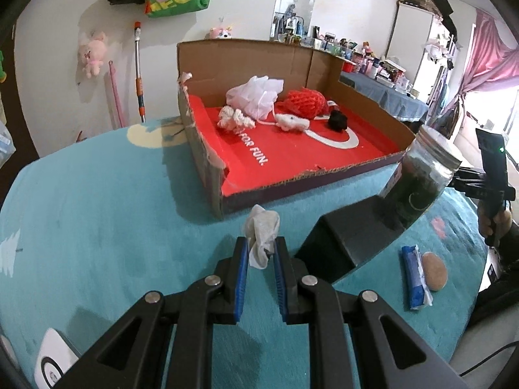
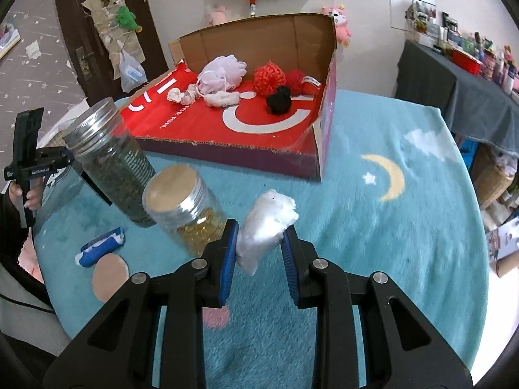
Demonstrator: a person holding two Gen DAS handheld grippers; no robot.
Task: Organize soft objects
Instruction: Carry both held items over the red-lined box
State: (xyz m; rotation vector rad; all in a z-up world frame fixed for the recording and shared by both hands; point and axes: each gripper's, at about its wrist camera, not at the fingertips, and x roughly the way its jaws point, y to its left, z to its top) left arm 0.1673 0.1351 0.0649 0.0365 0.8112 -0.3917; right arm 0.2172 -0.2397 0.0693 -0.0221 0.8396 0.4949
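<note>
Teal blanket [image 2: 373, 227]: moon [image 2: 391, 176] only in right view; left tool [image 1: 261, 249] gripping gauze [image 1: 261, 236], right tool [image 2: 259, 243] gripping wad [image 2: 267, 223].

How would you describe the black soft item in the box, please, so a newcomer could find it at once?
Start at the open cardboard box with the red printed floor on the teal blanket. Among the soft things lying inside, look just in front of the two red knitted balls. The small black pom-pom is the only black item there.

matte black two-finger left gripper [image 1: 261, 253] with blue ribbed pads, silver round pivot screws, matching black right gripper [image 2: 259, 243], dark sleeve [image 2: 8, 223] at the wrist
</note>
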